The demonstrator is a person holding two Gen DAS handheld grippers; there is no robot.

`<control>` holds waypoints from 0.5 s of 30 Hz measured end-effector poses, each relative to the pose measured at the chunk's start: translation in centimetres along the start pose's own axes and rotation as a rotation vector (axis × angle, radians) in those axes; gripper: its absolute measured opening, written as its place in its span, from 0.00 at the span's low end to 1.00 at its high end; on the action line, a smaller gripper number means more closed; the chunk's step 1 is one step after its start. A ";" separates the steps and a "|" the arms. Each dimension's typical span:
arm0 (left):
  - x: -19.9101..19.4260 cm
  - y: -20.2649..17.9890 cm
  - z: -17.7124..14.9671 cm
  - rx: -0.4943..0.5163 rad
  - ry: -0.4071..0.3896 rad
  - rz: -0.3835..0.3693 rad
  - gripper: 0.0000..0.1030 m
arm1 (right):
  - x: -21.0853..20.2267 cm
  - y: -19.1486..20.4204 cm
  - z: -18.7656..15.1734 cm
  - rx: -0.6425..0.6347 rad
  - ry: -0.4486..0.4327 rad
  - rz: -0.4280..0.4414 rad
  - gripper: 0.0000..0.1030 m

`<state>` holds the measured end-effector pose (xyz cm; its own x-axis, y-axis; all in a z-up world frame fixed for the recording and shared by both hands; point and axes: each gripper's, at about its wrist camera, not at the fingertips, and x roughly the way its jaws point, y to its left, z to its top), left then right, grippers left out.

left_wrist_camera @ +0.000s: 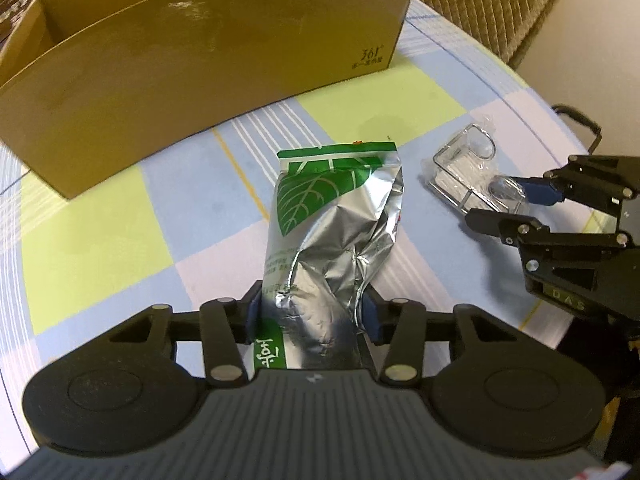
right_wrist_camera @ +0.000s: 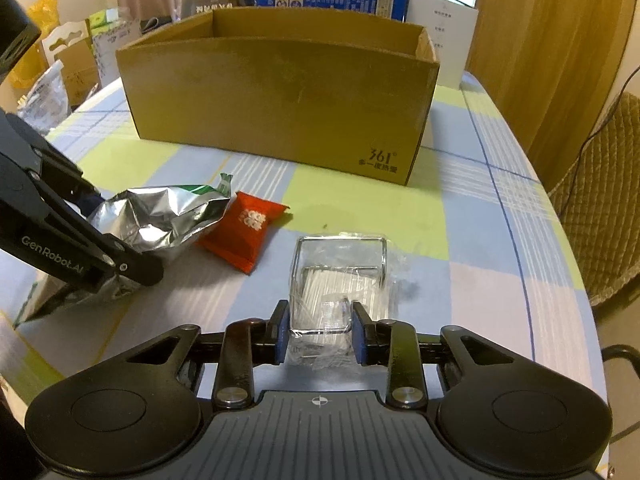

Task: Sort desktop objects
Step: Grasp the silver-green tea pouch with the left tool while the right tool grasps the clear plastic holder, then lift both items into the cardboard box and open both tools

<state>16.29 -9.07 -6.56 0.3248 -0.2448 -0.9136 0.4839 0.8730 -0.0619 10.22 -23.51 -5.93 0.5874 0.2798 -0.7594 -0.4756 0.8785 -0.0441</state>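
Foil pouch (left_wrist_camera: 332, 216) pinched in left jaws; right jaws clamp clear packet (right_wrist_camera: 340, 284).

Your left gripper (left_wrist_camera: 310, 312) sits at the lower centre of its own wrist view, jaws pressed in on the silver foil pouch (left_wrist_camera: 332, 232); in the right wrist view it enters from the left edge, angled down; your right gripper (right_wrist_camera: 320, 336) sits low and centred in its view, jaws closed against the clear plastic packet (right_wrist_camera: 340, 280); from the left wrist view it reaches in from the right edge.
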 end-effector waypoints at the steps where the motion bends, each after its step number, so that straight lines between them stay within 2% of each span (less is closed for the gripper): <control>1: -0.4 -0.1 -0.2 -0.012 -0.006 0.000 0.41 | -0.3 0.1 0.0 0.001 -0.006 0.001 0.27; 6: -2.1 -0.5 -0.9 -0.053 -0.036 -0.007 0.41 | -1.9 0.1 0.4 0.011 -0.031 0.005 0.27; 15: -6.1 -1.6 -0.4 -0.054 -0.116 0.015 0.41 | -5.3 -0.2 1.4 0.026 -0.087 0.006 0.27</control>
<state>13.24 -8.78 -1.02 0.4252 -0.2763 -0.8619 0.4351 0.8974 -0.0731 8.11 -24.61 -0.99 0.6397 0.3170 -0.7002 -0.4633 0.8859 -0.0221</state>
